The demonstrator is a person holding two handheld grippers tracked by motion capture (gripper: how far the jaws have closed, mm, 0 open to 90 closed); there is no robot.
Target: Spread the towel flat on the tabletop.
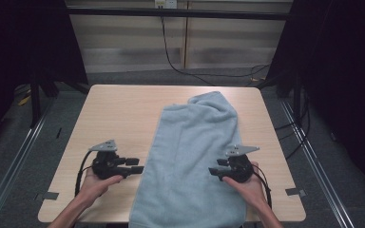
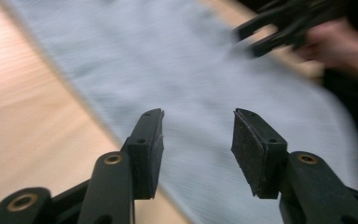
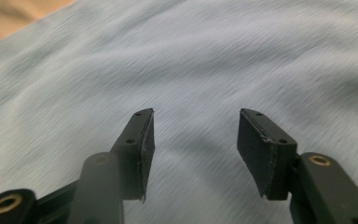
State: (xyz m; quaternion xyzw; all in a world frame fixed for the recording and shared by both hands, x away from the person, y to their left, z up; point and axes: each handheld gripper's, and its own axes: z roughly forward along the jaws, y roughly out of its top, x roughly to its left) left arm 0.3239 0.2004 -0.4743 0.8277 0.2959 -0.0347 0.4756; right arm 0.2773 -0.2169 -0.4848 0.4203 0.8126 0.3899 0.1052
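Both empty and parted: left gripper [image 1: 140,166] at the light blue towel's [image 1: 195,156] left edge, right gripper [image 1: 212,171] over its right. Pinch edges squarely, fold evenly.

Light wood table [image 1: 123,109] fills the centre of the frame, standing on grey carpet floor [image 1: 19,161]. Pale panelled wall [image 1: 133,47] runs across the top, a black bar [image 1: 180,13] along it and a black cable [image 1: 171,59] hanging down from top centre. Dark curtains [image 1: 24,42] at upper left and right. Metal floor rails [image 1: 14,161] run down the lower left and lower right. Grey tape patches [image 1: 51,195] on the table's near corners.
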